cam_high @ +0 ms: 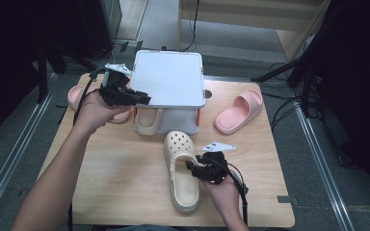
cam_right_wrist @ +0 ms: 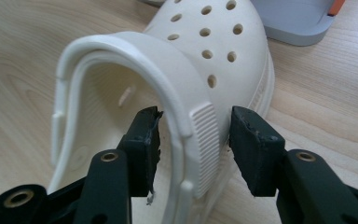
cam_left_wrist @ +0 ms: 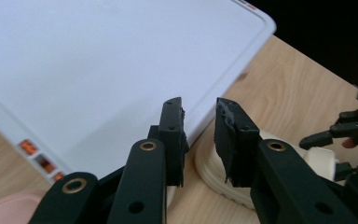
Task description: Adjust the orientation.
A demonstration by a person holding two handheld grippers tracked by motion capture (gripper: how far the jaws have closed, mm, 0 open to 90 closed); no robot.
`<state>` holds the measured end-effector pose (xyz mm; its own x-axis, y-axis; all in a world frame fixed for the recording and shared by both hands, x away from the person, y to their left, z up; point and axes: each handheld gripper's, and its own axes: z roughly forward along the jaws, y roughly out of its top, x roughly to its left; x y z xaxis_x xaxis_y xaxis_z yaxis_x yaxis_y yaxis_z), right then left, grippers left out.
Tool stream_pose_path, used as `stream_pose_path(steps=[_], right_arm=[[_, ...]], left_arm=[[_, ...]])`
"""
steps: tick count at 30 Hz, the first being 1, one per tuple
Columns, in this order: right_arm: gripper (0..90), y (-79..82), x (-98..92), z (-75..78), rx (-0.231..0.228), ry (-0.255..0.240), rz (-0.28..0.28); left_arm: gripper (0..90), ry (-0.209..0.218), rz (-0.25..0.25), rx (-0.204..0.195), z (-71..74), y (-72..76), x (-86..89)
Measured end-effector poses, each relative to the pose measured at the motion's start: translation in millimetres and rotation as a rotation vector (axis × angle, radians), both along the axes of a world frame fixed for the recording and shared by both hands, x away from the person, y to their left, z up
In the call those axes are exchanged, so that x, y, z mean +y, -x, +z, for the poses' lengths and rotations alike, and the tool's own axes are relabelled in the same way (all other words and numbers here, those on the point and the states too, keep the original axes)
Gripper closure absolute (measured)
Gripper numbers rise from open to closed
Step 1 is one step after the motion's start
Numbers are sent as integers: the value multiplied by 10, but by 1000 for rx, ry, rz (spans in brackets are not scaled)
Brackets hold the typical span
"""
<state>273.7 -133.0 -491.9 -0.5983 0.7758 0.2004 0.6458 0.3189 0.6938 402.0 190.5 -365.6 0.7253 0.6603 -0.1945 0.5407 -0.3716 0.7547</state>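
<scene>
Cream foam clog [cam_high: 182, 172] lies on the wooden table [cam_high: 125, 168], near the front edge, toe pointing far, heel toward me. My right gripper [cam_high: 196, 169] sits at the clog's right side wall. In the right gripper view its jaws straddle that wall and the end of the heel strap [cam_right_wrist: 204, 140]: one pad inside the shoe, the other outside. Both pads stand off the foam with a gap on each side, so I read this gripper as parted around the wall, not clamped on it.

My left gripper [cam_high: 142, 98] is raised at the far left of the table, at the left edge of the white lid [cam_high: 168, 77] of a grey storage box [cam_high: 180, 120]. In the left gripper view its jaws are narrowly parted with nothing pinched between them; the lid's edge lies just beyond the tips.

A second cream clog [cam_high: 148, 120] rests partly under the lid, touching the box front. One pink slide [cam_high: 239, 110] lies to the right of the box, well apart from the near clog. Another pink slide [cam_high: 77, 96] lies at the far left, partly hidden behind my left hand [cam_high: 92, 111].
</scene>
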Motion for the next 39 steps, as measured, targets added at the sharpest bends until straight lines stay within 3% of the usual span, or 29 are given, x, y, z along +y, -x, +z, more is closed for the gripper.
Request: stream_pose_path(steps=[5, 10, 15, 20, 22, 30, 37, 39], right_arm=[[520, -69, 15, -44, 3, 17, -4], [505, -112, 40, -52, -13, 39, 18], [526, -117, 48, -46, -17, 54, 21], [574, -106, 49, -32, -44, 75, 21], [634, -105, 45, -22, -54, 84, 13], [740, -116, 29, 13, -83, 118, -7], [766, -220, -71, 78, -38, 58, -37], [766, -235, -68, 113, -44, 64, -42]], left_arm=[[736, -27, 27, -17, -51, -36, 52], [736, -18, 41, -15, -89, -58, 83], [740, -37, 55, -17, -146, -77, 89], [743, -32, 54, -23, -157, -72, 96], [743, -30, 56, -44, -174, -53, 97], [744, -59, 61, -57, -164, -29, 68], [748, -56, 64, -55, -165, -29, 70], [753, -57, 64, -55, -164, -29, 69]])
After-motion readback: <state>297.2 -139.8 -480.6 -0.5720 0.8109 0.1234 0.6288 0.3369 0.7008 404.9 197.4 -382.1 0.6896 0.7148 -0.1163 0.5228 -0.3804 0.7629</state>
